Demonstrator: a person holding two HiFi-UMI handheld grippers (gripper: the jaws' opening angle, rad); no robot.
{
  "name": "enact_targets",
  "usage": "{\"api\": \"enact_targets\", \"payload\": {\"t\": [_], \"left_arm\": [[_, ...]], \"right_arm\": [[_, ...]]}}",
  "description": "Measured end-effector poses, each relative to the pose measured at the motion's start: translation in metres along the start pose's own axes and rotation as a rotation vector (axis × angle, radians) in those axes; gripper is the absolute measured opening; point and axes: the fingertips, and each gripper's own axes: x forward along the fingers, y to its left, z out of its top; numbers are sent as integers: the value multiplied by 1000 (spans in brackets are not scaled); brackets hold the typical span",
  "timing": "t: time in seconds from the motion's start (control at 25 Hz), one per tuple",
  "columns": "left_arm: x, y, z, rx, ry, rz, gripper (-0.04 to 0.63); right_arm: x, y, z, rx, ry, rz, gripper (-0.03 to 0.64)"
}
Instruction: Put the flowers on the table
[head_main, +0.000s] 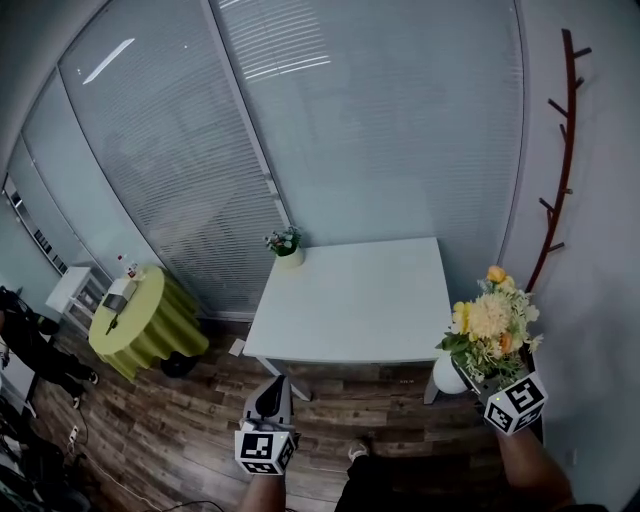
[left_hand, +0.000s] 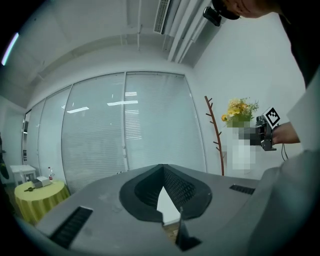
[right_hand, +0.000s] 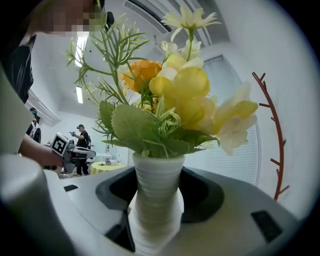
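Flowers (head_main: 490, 322) stood in a white vase (right_hand: 156, 200), carried just off the near right corner of the table (head_main: 350, 300) and over the wood floor (head_main: 180, 420), so not yet above the top. The right gripper (head_main: 470, 378) had its jaws pinching the vase's ribbed neck, w/ the vase upright. The left gripper (head_main: 272, 388) was empty, fingers pressed together w/ tips meeting, well apart from the vase and near the table's front edge.

Step in hand, as I judged it, was the carry-in and set-down. To do it well:
- keep the gripper level so the vase stays upright; the bouquet looked top-heavy
- bring the base clear over the table edge before lowering
- set it well in from the edge; the middle was bare, and the only other thing on top was a small potted plant (head_main: 287, 243) at the far left corner
- let go only once the base sits flat; the free gripper could steady the belly if it rocked

Materials etc.: the vase looked matte, prob. ceramic, w/ fine horizontal ribs, a narrow neck and a rounder belly below. Ribs should help the grip. Blooms were yellow, orange and cream, plus a daisy and feathery greens, poss. artificial. The tabletop was white, smooth and squarish. The floor was dark planks.
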Motion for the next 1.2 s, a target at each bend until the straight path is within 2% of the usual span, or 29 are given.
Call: {"api": "enact_targets", "payload": {"t": [0.32, 0.72, 1.04, 1.2], "left_arm": [[77, 33, -4, -26, -17, -35, -5], [154, 85, -7, -31, -12, -89, -5], [189, 142, -13, -31, -3, -88, -5], [205, 160, -18, -33, -1, -115, -5]], "right_arm": [[51, -31, 1, 1, 12, -60, 262], [141, -45, 4, 15, 34, -94, 262], [216, -35, 7, 1, 47, -73, 262], [250, -29, 8, -5, 42, -59, 262]]}}
